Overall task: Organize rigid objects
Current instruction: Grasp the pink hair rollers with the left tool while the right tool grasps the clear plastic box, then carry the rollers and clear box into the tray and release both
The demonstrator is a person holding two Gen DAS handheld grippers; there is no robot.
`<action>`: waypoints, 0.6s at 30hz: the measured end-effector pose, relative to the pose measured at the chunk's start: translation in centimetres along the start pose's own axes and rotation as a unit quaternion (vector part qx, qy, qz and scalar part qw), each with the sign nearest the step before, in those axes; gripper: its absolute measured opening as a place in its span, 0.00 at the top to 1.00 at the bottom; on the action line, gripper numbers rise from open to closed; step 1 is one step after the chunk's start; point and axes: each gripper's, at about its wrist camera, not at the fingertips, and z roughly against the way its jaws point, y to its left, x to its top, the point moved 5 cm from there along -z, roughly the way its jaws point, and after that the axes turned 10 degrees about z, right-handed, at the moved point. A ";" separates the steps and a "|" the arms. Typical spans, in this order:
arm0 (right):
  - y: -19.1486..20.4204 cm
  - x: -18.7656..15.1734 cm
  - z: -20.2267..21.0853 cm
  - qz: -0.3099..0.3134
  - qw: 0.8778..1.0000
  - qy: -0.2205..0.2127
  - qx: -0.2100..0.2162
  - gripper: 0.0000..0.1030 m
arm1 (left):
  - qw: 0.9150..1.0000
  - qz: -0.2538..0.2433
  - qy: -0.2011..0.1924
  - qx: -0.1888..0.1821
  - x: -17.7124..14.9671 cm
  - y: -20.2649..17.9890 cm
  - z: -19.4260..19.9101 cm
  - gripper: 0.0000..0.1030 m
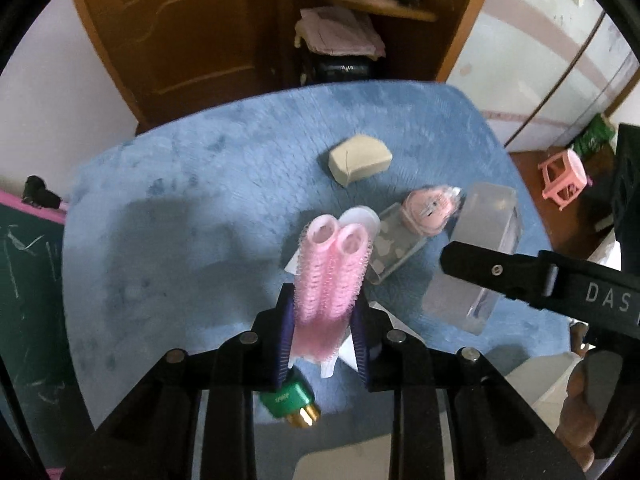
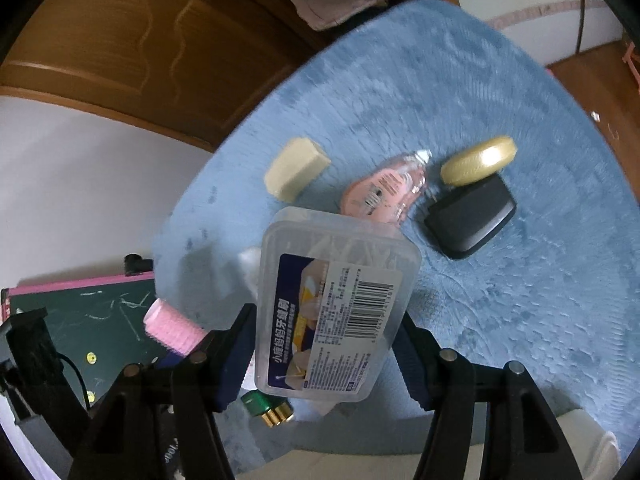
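The left gripper [image 1: 323, 340] is clamped on a pair of pink hair rollers [image 1: 331, 272]; its two blue pads press on their lower ends, and the rollers stick out toward twelve o'clock, above the blue mat [image 1: 192, 208]. No earlier picture shows how the jaws came to this.

The right gripper [image 2: 326, 354] is clamped on a clear plastic box [image 2: 334, 304] with a barcode label, one pad against each long side. The box is held above the mat, and the rollers show at nine o'clock of it in the right wrist view.

On the mat, at twelve o'clock of the rollers, lies a beige sponge block [image 1: 359, 157]. At one to two o'clock lies a pink packet [image 1: 430, 210]. A green and gold plug [image 1: 291, 402] lies at six o'clock, under the left gripper. In the right wrist view a gold oval tin [image 2: 478, 160] touches a black case [image 2: 470, 220], both at two o'clock of the box.
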 end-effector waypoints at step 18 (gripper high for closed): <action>4.6 -10.0 13.7 0.199 0.977 -0.054 -0.048 0.37 | 0.998 0.031 -0.040 -0.044 -6.1 -1.9 12.5 0.73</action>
